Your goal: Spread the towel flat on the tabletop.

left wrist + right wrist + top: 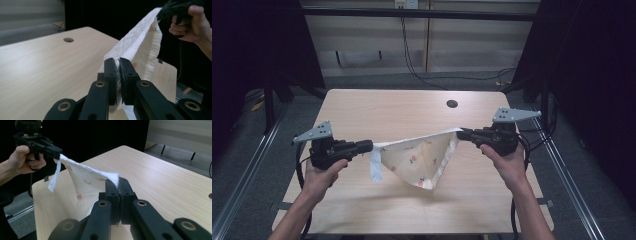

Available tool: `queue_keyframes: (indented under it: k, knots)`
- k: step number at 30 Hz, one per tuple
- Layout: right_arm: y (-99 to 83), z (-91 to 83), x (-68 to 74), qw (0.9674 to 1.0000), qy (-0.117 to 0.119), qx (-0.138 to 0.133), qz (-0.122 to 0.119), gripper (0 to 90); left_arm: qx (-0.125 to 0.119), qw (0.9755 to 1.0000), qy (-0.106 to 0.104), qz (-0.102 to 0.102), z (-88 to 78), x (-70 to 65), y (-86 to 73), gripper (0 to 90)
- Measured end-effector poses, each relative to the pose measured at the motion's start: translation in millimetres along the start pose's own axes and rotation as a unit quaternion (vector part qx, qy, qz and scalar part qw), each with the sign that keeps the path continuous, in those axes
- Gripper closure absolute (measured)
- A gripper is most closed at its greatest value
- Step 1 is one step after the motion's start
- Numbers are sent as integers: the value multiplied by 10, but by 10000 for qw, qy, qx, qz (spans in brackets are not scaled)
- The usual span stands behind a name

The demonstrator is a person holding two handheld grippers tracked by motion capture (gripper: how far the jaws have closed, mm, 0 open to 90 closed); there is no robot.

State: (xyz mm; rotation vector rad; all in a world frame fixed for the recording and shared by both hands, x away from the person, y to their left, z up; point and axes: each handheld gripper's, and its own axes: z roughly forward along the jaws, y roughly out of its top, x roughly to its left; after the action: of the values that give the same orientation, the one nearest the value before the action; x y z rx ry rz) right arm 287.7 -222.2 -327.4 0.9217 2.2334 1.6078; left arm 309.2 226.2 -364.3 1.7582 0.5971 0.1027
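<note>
— Presently, what is listed at the table?

— Item one: a light wooden table (pixel 377 107) with a small dark round hole (pixel 452 104) near its far right edge. Item two: a white quilted cloth with small orange and green printed motifs (pixel 419 157), held up above the middle of the table, towards its near side. Its top edge is stretched from left to right between two tongs, the body sags to a point below, and a narrow white strip (pixel 375 166) is seen hanging near the left corner.

— How are the tongs recorded?

— The left gripper (pixel 369 145), black with a grey three-cornered plate, is held in the person's left hand (pixel 323 175) at the left of the scene. In the left gripper view its jaws are seen pressed together on the cloth's left corner (pixel 117 65), with only the fabric's thickness between the pads. The right gripper (pixel 460 132), of the same make, is held in the right hand (pixel 507 161) at the right and slightly farther back. In the right gripper view its jaws are clamped tight on the opposite corner (pixel 113 177).

— Is the cloth in contact with the table?

— That cannot be told for the lowest point; the rest is carried clear of the surface.
</note>
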Motion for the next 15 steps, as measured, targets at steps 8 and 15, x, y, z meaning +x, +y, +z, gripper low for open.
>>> queue_keyframes:
  k: [8,15]
  knots:
    - [202,-97,96,9999,36,-42,-123,886,8,9993,78,354,-133,-97,256,853]
    - [327,-223,258,9992,119,-131,-369,886,-221,9984,43,528,-333,-259,399,853]
